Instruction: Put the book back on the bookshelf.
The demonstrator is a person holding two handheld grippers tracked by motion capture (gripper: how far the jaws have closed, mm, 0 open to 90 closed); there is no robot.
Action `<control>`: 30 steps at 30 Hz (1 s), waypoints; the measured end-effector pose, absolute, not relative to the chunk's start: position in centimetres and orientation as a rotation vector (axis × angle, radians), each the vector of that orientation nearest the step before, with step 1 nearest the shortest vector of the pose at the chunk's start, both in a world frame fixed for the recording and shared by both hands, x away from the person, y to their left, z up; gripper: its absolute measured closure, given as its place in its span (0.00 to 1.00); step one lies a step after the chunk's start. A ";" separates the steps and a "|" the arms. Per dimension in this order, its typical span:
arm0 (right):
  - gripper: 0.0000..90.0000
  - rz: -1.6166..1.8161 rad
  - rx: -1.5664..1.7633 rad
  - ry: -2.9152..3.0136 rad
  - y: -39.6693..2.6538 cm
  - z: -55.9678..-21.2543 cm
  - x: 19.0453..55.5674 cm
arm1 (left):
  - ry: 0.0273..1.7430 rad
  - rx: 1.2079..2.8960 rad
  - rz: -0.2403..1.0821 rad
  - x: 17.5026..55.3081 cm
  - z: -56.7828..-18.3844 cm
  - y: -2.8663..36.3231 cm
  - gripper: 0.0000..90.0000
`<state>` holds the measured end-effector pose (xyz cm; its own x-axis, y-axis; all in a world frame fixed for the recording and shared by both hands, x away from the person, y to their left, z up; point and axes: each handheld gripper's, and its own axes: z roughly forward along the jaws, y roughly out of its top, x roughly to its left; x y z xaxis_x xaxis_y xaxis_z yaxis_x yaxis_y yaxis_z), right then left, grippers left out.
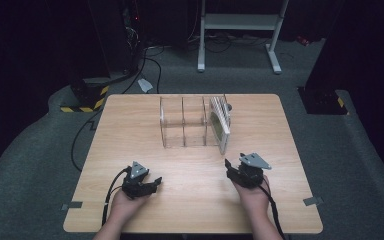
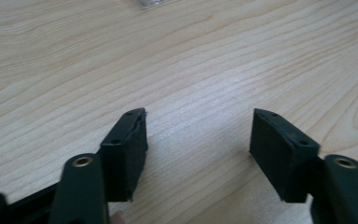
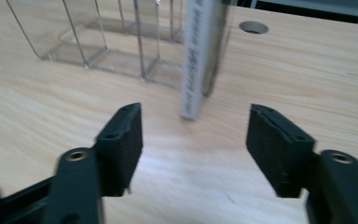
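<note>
A clear acrylic rack (image 1: pixel 185 122) with three compartments stands at the middle back of the wooden table (image 1: pixel 130 125). A thin white book or case (image 1: pixel 220 122) stands upright in its rightmost compartment. My left gripper (image 1: pixel 155 182) rests near the front left of the table, open, with bare wood between its jaws (image 2: pixel 198 135). My right gripper (image 1: pixel 228 167) is in front of the rack's right end, a short way off. It is open with nothing held (image 3: pixel 193 135). The white case's spine (image 3: pixel 196 56) and the rack (image 3: pixel 88 46) lie just ahead of it.
A round cable hole (image 3: pixel 253 27) sits in the tabletop behind the rack. Beyond the table stand a white metal frame (image 1: pixel 240 30), floor cables and a yellow-black striped base (image 1: pixel 87 100). Wide bare wood lies between the two hands.
</note>
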<state>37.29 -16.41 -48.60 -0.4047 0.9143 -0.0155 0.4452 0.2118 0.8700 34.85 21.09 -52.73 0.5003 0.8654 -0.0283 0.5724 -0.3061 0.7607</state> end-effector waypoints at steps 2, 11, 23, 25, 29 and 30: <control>0.36 1.082 1.264 1.966 -17.8 -48.9 36.9 | 1.179 2.012 0.512 34.8 -52.7 20.9 0.39; 0.18 0.840 1.474 2.049 -24.4 -51.6 34.9 | 1.218 2.027 0.555 34.6 -52.8 20.7 0.29; 0.15 0.845 1.495 2.056 -25.8 -52.4 33.9 | 1.281 2.013 0.565 32.4 -52.8 22.5 0.18; 0.16 0.843 1.494 2.057 -25.5 -52.4 34.0 | 1.254 2.023 0.560 32.3 -52.9 22.2 0.19; 0.16 0.845 1.479 2.064 -24.9 -52.4 34.4 | 1.216 2.037 0.542 32.5 -52.9 22.0 0.19; 0.16 0.845 1.479 2.064 -24.9 -52.4 34.4 | 1.215 2.038 0.545 32.5 -52.9 22.0 0.19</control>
<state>34.40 -24.87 -52.41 -0.3151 0.9489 -0.0154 0.6656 0.2325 0.7092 32.49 22.03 -52.88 0.4734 0.8808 0.0059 0.5901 -0.3222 0.7403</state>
